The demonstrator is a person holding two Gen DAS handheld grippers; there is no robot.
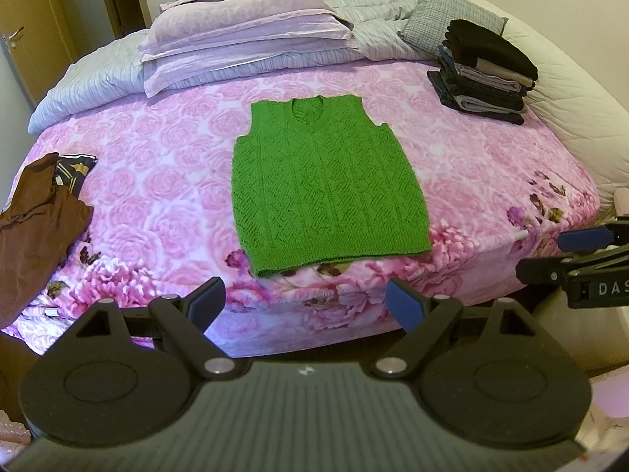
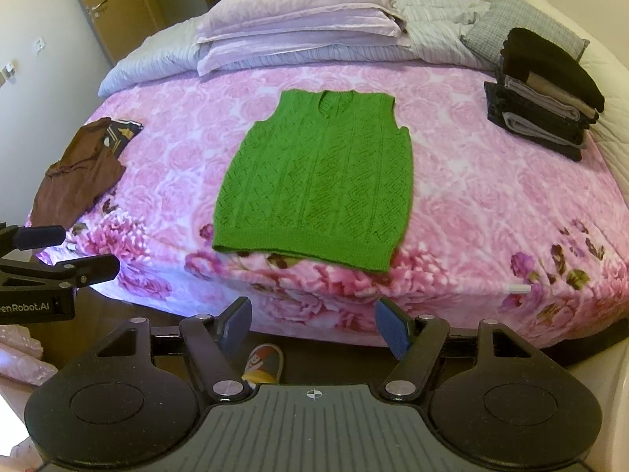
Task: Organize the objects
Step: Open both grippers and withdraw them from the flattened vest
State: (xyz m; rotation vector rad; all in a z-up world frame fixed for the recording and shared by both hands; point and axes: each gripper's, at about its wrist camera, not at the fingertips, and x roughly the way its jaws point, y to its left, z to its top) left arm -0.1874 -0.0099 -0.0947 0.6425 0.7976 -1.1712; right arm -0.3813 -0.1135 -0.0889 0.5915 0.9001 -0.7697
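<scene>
A green knitted vest [image 1: 326, 185] lies spread flat, neck away from me, in the middle of the pink floral bed cover [image 1: 165, 181]; it also shows in the right wrist view [image 2: 318, 185]. My left gripper [image 1: 306, 306] is open and empty, held off the bed's near edge just short of the vest's hem. My right gripper [image 2: 312, 324] is open and empty, also short of the near edge. Each gripper shows at the side of the other's view, the right one [image 1: 566, 253] and the left one [image 2: 67, 249].
A stack of folded dark clothes [image 1: 485, 72] [image 2: 546, 90] sits at the bed's far right. A crumpled brown garment [image 1: 39, 216] [image 2: 78, 173] lies at the left edge. Pillows [image 1: 251, 27] and a folded quilt are at the head. A slipper [image 2: 263, 362] lies on the floor.
</scene>
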